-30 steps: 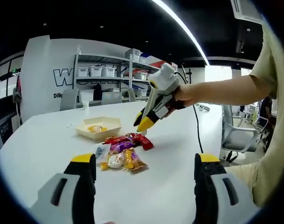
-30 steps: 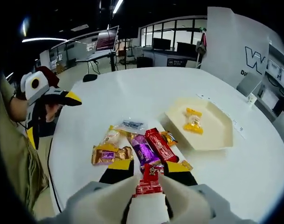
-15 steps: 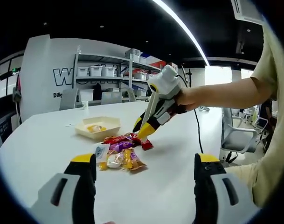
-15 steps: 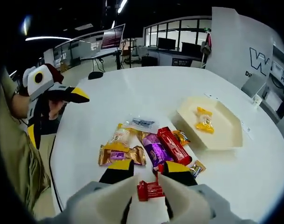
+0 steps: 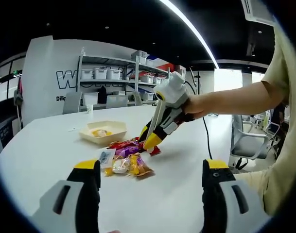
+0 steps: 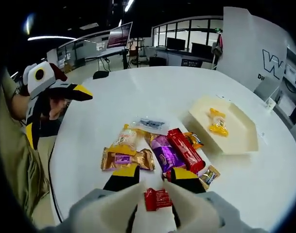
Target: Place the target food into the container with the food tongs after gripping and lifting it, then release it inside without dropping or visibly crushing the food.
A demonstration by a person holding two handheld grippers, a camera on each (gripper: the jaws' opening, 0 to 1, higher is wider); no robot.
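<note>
So the right gripper (image 6: 152, 177) pinches a small red wrapped candy (image 6: 156, 199) — lifted; the cream tray (image 6: 245, 145), far right, awaits. Left gripper (image 5: 148, 167) gapes, idle.

Small red wrapped candy (image 6: 156, 199) pinched betw. right tongs (image 6: 155, 175), above table; cream tray (image 6: 240, 141) w/ yellow candy (image 6: 217, 122) apart.

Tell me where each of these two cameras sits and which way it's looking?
Left gripper view: rides the open left claw, facing across the white table toward shelves; the person's forearm shows.
Right gripper view: rides the right claw, looking down over a held red snack.
Shared: the snack pile and cream tray.
</note>
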